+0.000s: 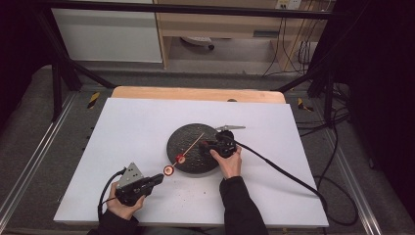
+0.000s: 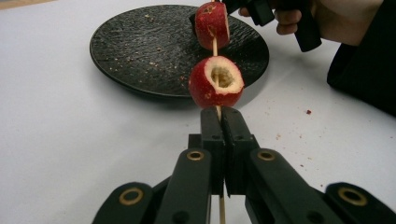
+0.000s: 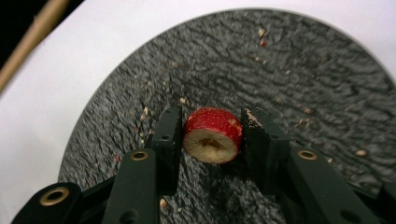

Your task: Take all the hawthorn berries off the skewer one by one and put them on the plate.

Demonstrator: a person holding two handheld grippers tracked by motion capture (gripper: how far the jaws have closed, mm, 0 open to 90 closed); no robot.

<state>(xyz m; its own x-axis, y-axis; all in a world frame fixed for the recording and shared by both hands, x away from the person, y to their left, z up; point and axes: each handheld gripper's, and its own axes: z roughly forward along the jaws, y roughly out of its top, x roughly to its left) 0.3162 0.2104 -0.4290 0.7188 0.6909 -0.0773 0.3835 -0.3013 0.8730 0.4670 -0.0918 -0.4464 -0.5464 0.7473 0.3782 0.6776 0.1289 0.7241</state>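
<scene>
We are pinching the skewer [image 2: 215, 46] with our left gripper [image 2: 222, 122], jaws fully closed on the stick, two fruit pieces [image 2: 215, 82] threaded above the plate's [image 2: 140, 51] edge. Our right gripper [image 3: 211, 136] is clamping another fruit slice [image 3: 213, 135] over the plate.

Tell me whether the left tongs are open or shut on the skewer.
Shut. The left tongs have both jaws pressed together on the wooden skewer, just below the lower red fruit piece.
</scene>
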